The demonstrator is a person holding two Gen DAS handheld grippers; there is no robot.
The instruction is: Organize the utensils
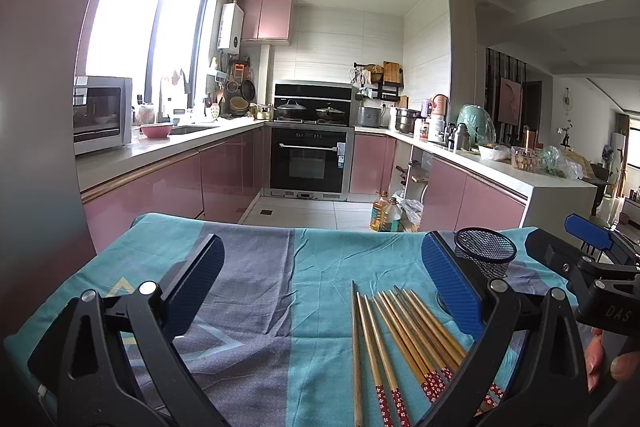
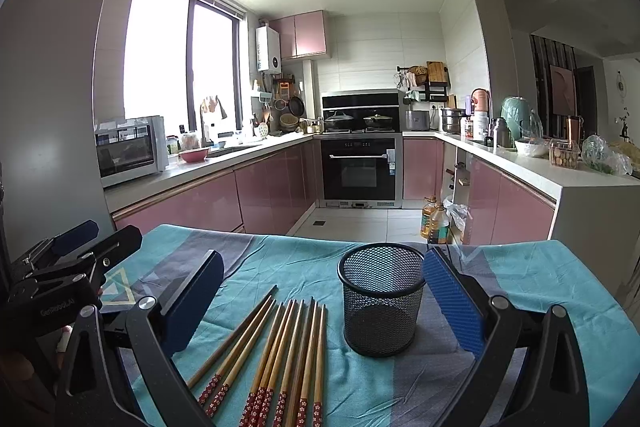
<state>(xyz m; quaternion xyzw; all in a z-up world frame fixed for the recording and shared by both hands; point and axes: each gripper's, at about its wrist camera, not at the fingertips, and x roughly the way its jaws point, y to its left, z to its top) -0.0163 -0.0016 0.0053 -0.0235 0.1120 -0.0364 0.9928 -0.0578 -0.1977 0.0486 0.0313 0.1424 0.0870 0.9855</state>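
Several wooden chopsticks (image 1: 404, 339) with red flowered ends lie side by side on the teal and grey cloth; they also show in the right wrist view (image 2: 280, 355). An upright black mesh cup (image 2: 380, 299) stands just right of them, empty as far as I see; it also shows in the left wrist view (image 1: 485, 253). My left gripper (image 1: 320, 279) is open and empty, above the cloth left of the chopsticks. My right gripper (image 2: 324, 295) is open and empty, with the chopsticks and cup between its fingers' spread.
The table cloth (image 2: 540, 279) covers a table whose far edge faces a kitchen with pink cabinets (image 2: 276, 187) and an oven (image 2: 360, 167). Oil bottles (image 2: 434, 221) stand on the floor beyond. The other gripper shows at each view's side (image 1: 592, 267).
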